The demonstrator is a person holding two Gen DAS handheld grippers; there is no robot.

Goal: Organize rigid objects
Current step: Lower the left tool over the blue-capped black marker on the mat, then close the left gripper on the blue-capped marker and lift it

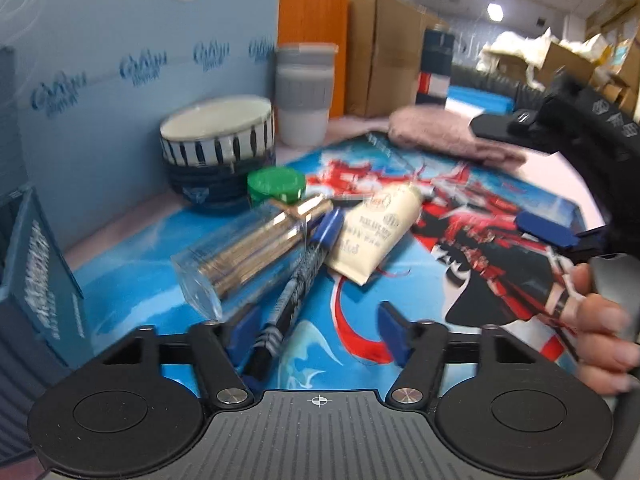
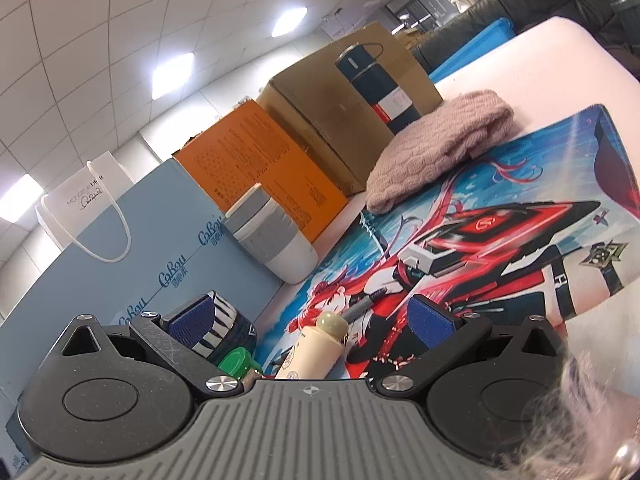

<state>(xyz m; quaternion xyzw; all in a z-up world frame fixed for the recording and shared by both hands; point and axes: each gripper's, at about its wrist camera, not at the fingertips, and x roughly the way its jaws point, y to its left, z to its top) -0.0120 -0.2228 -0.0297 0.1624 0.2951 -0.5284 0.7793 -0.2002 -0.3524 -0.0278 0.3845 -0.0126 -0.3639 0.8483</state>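
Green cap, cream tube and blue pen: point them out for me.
green cap (image 1: 276,185), left wrist view, on its top face
cream tube (image 1: 376,236), left wrist view, on its printed body
blue pen (image 1: 304,268), left wrist view, mid-barrel

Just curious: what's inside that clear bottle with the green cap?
The clear bottle lying on the mat holds a bundle of thin tan sticks. Blur hides what they are, and the green cap covers their far ends.

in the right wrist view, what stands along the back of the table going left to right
white paper bag → light blue box → grey and white cup → orange box → brown carton → dark flask → pink knitted cloth
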